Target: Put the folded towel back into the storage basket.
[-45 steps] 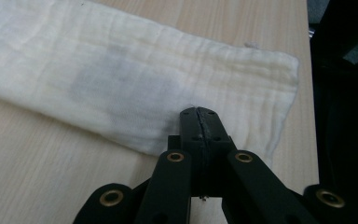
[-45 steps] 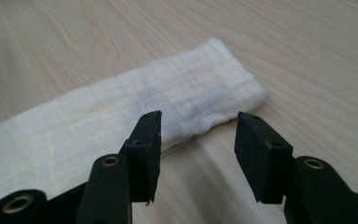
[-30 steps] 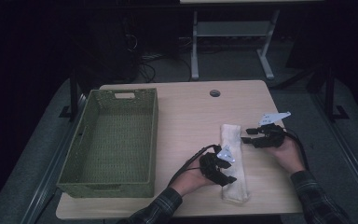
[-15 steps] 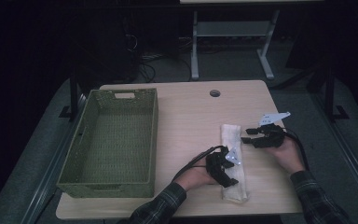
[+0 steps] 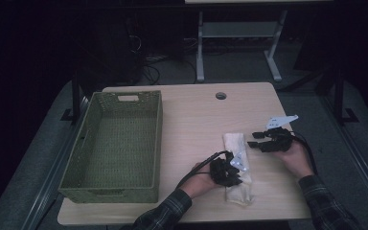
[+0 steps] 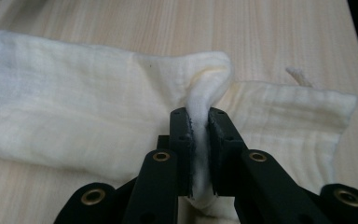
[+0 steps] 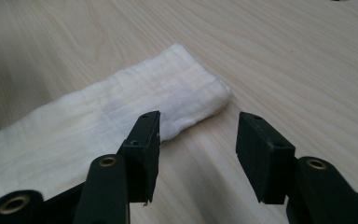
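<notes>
High view: the cloth (image 5: 235, 165) lies folded long on the bench (image 5: 196, 115). Your left gripper (image 5: 226, 171) sits on its near part; your right gripper (image 5: 261, 140) hangs just beside its far end.

Left gripper view: your fingers (image 6: 182, 135) have just closed and now pinch a raised fold of cloth (image 6: 74, 107).

Right gripper view: fingers (image 7: 144, 140) apart, nothing between them, cloth (image 7: 121, 107) edge just ahead. It looks soft, light and limp, so take its end corner.

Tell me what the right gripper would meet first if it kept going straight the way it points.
Probably the far end of the folded cloth: the right gripper, jaws open, points at its corner. That corner lies mostly toward one jaw, so it might just graze it.
</notes>
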Demonstrator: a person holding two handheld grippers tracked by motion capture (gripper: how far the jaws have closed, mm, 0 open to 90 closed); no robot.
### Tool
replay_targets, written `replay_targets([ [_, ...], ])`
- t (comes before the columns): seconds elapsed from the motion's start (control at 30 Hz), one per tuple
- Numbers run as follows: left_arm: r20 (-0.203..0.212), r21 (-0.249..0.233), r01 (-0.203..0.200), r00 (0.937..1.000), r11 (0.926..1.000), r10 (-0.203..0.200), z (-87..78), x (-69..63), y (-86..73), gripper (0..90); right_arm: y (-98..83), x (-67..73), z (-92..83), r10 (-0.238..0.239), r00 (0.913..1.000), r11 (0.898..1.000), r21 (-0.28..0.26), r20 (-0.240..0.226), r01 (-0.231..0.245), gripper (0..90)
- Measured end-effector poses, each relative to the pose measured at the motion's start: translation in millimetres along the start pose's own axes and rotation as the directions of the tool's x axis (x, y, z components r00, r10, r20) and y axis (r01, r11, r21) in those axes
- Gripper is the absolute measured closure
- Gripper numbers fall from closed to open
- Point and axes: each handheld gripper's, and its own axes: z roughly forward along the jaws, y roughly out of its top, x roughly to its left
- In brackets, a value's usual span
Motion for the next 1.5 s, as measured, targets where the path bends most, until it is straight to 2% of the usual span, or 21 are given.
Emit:
replay_targets([
  [0.1,0.01,0.012,0.001,1.0,0.9999,-0.001,-7.2,-0.9,-4.6,81.2,2.7,2.3,-0.9,-0.01,0.9998,1.0,-0.001,-0.016,0.01,49.0],
  [0.27,0.025,-0.001,0.033,0.9992,0.9995,-0.033,-18.4,-8.5,-15.1,81.2,13.0,9.5,1.1,-0.061,0.996,0.998,-0.014,-0.065,0.06,48.7],
  [0.37,0.031,-0.017,0.057,0.9979,0.9982,-0.057,-22.8,-12.7,-19.3,81.2,22.0,14.2,6.5,-0.1,0.9897,0.995,-0.016,-0.102,0.099,48.1],
  [0.47,0.039,-0.017,0.072,0.9967,0.9972,-0.072,-27.3,-16.5,-23.1,81.2,29.5,17.0,12.9,-0.13,0.9826,0.991,0.004,-0.133,0.132,48.0],
  [0.73,0.045,-0.017,0.065,0.9969,0.9977,-0.065,-27.4,-18.4,-24.2,81.1,43.9,11.2,37.0,-0.148,0.967,0.987,0.026,-0.207,0.157,48.0],
  [0.9,0.051,-0.018,0.069,0.9964,0.9974,-0.068,-27.4,-17.4,-24.6,81.0,45.9,8.4,55.6,-0.179,0.956,0.978,0.06,-0.232,0.198,47.9],
  [0.93,0.051,-0.017,0.071,0.9963,0.9974,-0.07,-27.3,-17.5,-24.6,81.0,45.6,9.2,59.3,-0.191,0.9507,0.974,0.069,-0.244,0.214,47.9],
  [1.07,0.049,-0.014,0.068,0.9965,0.9976,-0.068,-26.3,-17.2,-24.7,81.1,42.4,9.1,68.6,-0.196,0.9495,0.968,0.104,-0.245,0.227,48.4],
  [1.13,0.052,-0.011,0.07,0.9962,0.9975,-0.069,-25.7,-16.8,-24.9,81.1,40.5,8.5,71.0,-0.182,0.9471,0.969,0.114,-0.264,0.218,50.0],
  [1.2,0.052,-0.005,0.069,0.9963,0.9976,-0.068,-24.9,-16.5,-25.0,81.1,39.6,8.7,71.6,-0.198,0.944,0.967,0.102,-0.264,0.232,51.1],
  [1.37,0.05,-0.003,0.071,0.9962,0.9975,-0.071,-24.0,-17.3,-24.1,81.1,36.9,10.8,68.9,-0.182,0.9381,0.97,0.101,-0.295,0.22,67.0],
  [1.43,0.052,-0.004,0.076,0.9958,0.9971,-0.075,-23.7,-17.1,-24.0,81.1,35.9,10.3,68.5,-0.163,0.934,0.973,0.105,-0.318,0.205,74.9],
  [1.47,0.051,-0.002,0.077,0.9957,0.997,-0.077,-23.6,-17.0,-23.9,81.1,35.9,9.5,68.8,-0.159,0.929,0.974,0.104,-0.334,0.204,77.6],
  [1.5,0.051,0.0,0.077,0.9958,0.9971,-0.077,-23.6,-17.0,-23.8,81.1,35.8,9.0,69.0,-0.154,0.9276,0.974,0.106,-0.341,0.2,79.3],
])
